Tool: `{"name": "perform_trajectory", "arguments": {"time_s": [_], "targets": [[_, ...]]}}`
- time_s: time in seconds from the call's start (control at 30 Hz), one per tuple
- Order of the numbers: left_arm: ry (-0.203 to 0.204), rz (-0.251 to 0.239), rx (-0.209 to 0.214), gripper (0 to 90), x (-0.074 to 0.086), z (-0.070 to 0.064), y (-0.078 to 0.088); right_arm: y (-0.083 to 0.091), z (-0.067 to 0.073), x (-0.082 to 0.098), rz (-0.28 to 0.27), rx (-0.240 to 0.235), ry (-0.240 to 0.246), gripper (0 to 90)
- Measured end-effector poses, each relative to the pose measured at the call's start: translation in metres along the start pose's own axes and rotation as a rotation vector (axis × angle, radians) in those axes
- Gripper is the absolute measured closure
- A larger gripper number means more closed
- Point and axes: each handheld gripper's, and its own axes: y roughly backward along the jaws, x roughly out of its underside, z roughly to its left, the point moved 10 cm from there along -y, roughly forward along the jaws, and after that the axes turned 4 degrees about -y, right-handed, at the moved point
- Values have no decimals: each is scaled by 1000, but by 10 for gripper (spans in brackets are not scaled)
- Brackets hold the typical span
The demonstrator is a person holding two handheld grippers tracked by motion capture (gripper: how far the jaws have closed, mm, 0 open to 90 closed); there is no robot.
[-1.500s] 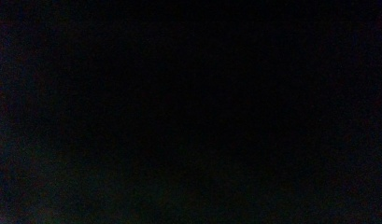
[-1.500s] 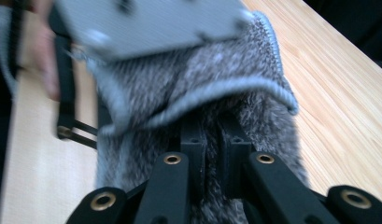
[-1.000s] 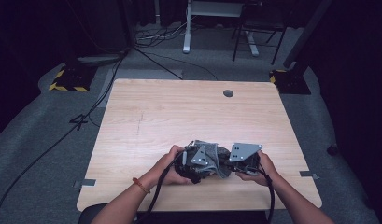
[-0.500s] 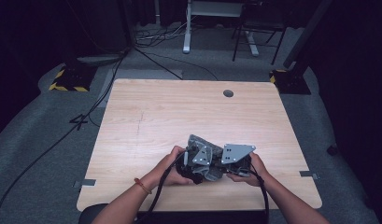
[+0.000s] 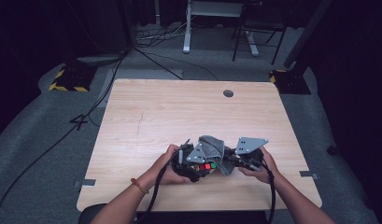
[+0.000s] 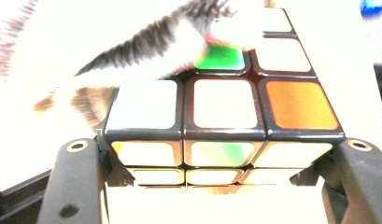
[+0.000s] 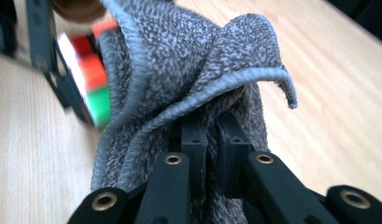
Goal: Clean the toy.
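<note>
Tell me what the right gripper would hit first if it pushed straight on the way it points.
Probably the puzzle cube. The right gripper is shut on the grey cloth, which drapes against the cube held in the left gripper just beyond. Depth is hard to judge, but the gap looks small.

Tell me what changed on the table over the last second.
The right gripper carried the grey cloth leftward, up and over the puzzle cube; the cloth now drapes across the cube's top, where before it sat lower between the grippers. The left gripper kept its place, jaws clamped on the cube. The right jaws stayed pinched on the cloth.
</note>
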Motion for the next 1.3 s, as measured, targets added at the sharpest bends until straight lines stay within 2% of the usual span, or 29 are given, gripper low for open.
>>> {"name": "perform_trajectory", "arguments": {"time_s": [0.07,0.13,0.17,0.2,0.3,0.37,0.5,0.63,0.83,0.93,0.97,1.03,1.13,1.2,1.3], "targets": [[-4,-5,1,338,-1,0,2,0,0,4,2,-7,-12,832],[-7,-17,-2,338,-3,-1,2,1,2,5,-22,-52,-47,831],[-7,-23,7,338,-5,-3,2,2,7,0,-62,-97,-61,831],[-11,-33,9,338,-7,-5,1,1,11,-3,-72,-121,-66,831],[-23,-21,9,337,-6,-5,1,-1,17,-5,-83,-132,-57,832],[-12,-32,16,337,-6,-4,1,0,17,-6,-95,-140,-61,832],[-19,-25,20,336,-7,-5,-1,7,21,-15,-147,-159,-56,832],[-29,11,22,331,-4,-7,-8,10,28,-26,-184,-183,-44,832],[-27,27,7,329,-3,-5,-12,3,32,-32,-175,-170,-29,832],[-24,8,2,333,-4,-4,-9,-2,21,-30,-146,-89,-37,831],[-28,0,1,333,-5,-4,-8,-2,21,-30,-146,-89,-37,831],[-34,-8,-6,333,-7,-4,-4,-4,15,-24,-109,-59,-40,832],[-28,-19,-12,333,-8,-2,0,-6,11,-7,-56,-77,-68,833],[-31,-33,-20,334,-9,1,4,-4,15,-2,-33,-96,-55,833],[-24,-39,-18,333,-9,2,6,-2,20,-1,-34,-116,-48,833]]}}
